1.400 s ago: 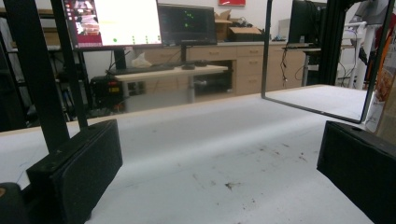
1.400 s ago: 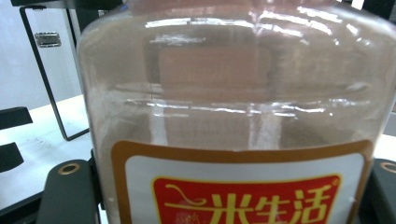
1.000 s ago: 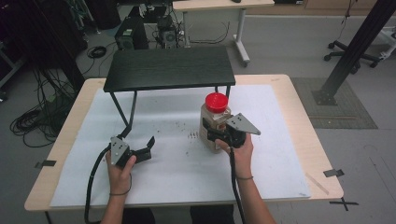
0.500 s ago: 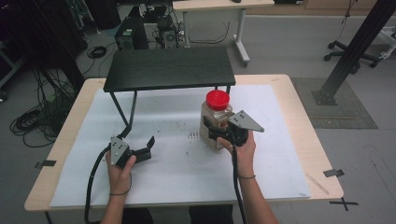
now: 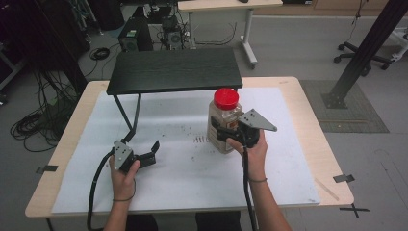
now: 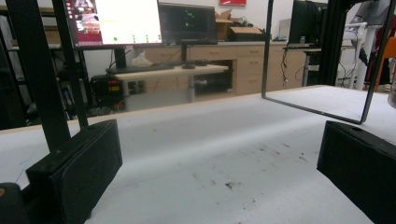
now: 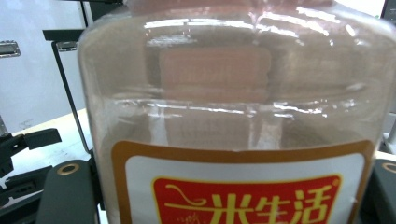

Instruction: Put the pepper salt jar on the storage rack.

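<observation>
Red-lidded jar (image 5: pixel 224 120) — gripped by right tool (image 5: pixel 222 134), upright, off the table (image 5: pixel 288 159)

Both forearms are bare, with no sleeves. A thin dark band circles each wrist. The left tongs (image 5: pixel 146 156) are black, with broad blocky rubber-faced jaws and a grey plate on top. The right tongs (image 5: pixel 222 133) carry a grey three-cornered plate dotted with small holes. A black cable trails from each.
</observation>
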`<state>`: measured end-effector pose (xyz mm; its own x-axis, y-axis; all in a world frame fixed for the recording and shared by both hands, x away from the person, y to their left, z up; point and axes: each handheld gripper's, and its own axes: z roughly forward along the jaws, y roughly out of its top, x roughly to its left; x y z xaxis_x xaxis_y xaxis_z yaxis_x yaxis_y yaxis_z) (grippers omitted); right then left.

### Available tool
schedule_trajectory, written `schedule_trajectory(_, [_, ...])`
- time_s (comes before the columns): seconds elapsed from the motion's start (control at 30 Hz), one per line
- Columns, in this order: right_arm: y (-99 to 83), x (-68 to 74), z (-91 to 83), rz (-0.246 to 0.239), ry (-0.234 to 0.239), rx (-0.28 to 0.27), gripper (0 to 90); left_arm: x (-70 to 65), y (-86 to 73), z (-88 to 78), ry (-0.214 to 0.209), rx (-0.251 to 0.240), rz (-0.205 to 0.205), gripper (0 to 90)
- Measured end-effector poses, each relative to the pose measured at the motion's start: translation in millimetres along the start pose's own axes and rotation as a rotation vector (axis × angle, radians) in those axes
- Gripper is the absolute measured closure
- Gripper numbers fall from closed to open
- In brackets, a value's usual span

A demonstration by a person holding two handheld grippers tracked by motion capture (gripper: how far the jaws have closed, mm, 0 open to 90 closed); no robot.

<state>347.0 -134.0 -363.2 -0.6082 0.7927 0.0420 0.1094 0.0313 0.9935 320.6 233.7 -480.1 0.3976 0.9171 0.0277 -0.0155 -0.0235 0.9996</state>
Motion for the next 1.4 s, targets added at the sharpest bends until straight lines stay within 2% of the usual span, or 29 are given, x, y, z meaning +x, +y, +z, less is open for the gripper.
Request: schedule_trajectory(1.4, [54.4, -1.4, -11.4, -0.018, 0.056, 0.004, 24.6, -0.3, 0.0, 0.1, 0.0, -0.004, 0.003, 0.2])
